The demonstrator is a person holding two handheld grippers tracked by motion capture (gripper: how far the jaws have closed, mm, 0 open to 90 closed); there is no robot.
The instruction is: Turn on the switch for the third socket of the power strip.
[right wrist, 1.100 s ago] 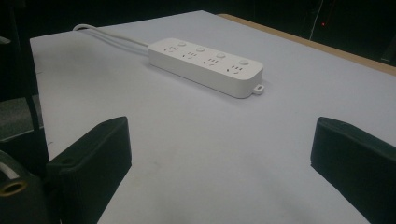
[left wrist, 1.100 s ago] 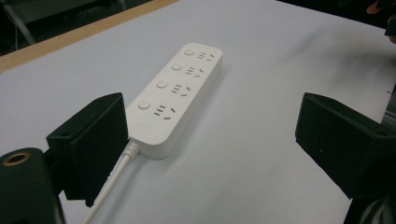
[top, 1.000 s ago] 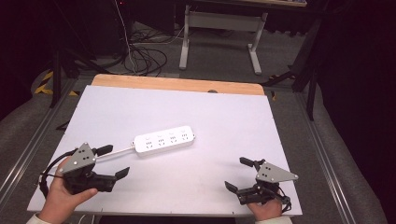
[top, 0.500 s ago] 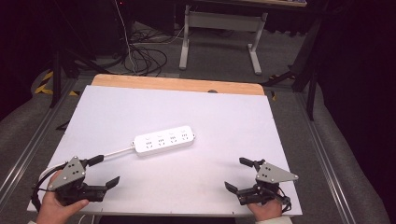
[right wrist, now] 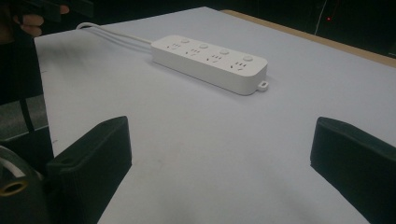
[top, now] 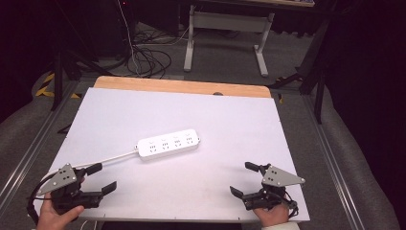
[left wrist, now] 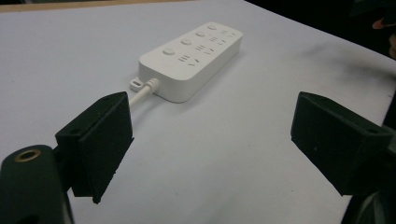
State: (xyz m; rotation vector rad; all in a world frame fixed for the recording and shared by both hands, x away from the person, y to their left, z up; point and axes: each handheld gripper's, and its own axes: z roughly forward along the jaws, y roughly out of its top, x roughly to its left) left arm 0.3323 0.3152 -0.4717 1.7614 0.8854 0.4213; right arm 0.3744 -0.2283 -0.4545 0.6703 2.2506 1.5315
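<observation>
Currently: white power strip point(top: 167, 143) flat mid-table point(top: 230, 115), cord point(top: 115, 157) trailing toward near-left edge. Left gripper point(top: 98, 177) at near-left corner, jaws spread wide, nothing held, aimed at strip's cord end. Right gripper point(top: 246, 178) at near-right edge, jaws likewise apart, empty, well clear of strip.

No readable text anywhere here. The white power strip point(left wrist: 192, 58) carries only socket slots and round buttons on its top face, no brand, no rating, no numbers legible from either gripper view or from above. The white counter point(top: 239, 124) is plain, unmarked. Yellow-and-black hazard striping point(top: 45, 88) sits on the floor at far left, a sign without words.
</observation>
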